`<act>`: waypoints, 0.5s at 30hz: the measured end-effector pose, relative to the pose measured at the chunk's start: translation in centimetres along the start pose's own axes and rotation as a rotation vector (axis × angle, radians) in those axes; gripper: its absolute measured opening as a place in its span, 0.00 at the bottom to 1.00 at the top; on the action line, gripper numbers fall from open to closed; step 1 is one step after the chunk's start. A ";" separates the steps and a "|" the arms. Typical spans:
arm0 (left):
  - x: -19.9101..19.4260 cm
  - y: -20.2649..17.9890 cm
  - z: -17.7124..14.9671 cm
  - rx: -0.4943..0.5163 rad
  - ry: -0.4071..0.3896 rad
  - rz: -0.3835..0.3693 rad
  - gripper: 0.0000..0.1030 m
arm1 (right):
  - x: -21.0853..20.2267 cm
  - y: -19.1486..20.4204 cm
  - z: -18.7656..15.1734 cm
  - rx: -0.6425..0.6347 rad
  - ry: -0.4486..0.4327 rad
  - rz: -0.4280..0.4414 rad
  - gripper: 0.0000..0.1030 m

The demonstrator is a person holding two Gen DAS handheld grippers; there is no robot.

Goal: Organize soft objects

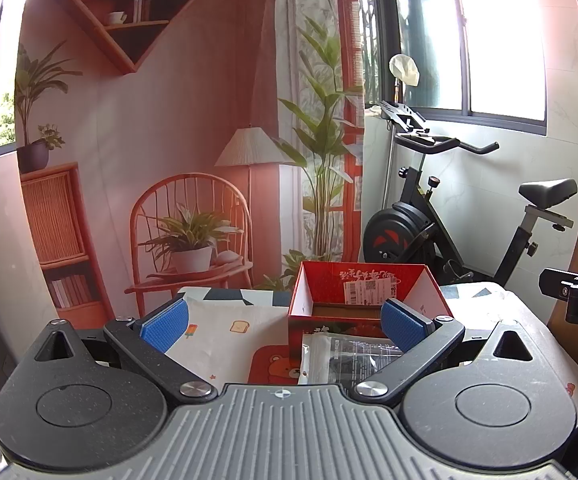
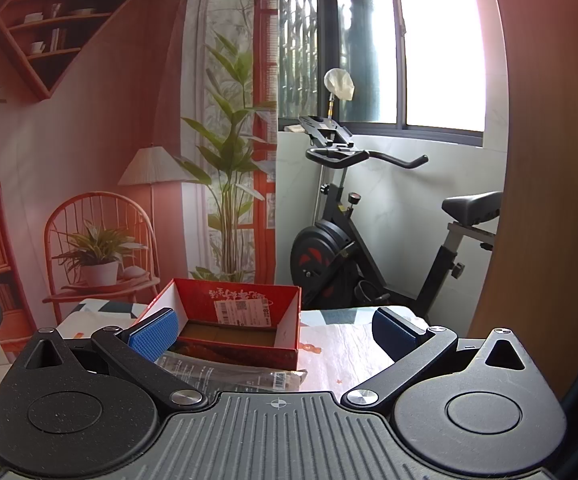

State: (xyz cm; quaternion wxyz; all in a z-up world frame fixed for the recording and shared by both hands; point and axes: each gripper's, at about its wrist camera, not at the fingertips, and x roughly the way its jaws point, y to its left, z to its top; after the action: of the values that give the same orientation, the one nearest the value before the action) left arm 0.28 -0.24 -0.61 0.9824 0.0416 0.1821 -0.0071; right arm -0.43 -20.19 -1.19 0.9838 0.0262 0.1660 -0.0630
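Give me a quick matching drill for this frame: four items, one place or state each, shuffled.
Items:
1. red box
2. clear plastic packet
3. left gripper
4. exercise bike

Places or states:
A. on the floor beyond the table
B. open, holding nothing
C. lying flat in front of the box
D. open-topped, nothing soft visible inside

Pairs: 1-D, 2-C, 3-B, 4-A
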 end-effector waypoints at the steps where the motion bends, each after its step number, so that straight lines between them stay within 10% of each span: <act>1: 0.0 0.0 0.0 0.000 0.001 0.000 1.00 | 0.0 0.0 0.0 0.000 0.000 0.000 1.00; 15: 0.4 -0.1 -0.5 -0.005 0.011 -0.015 1.00 | 0.3 -0.3 -0.5 0.019 -0.002 0.018 1.00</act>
State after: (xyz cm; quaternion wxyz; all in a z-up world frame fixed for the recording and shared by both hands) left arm 0.50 -0.29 -1.26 0.9814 0.0379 0.1876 -0.0136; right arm -0.39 -20.51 -1.71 0.9841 0.0370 0.1644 -0.0559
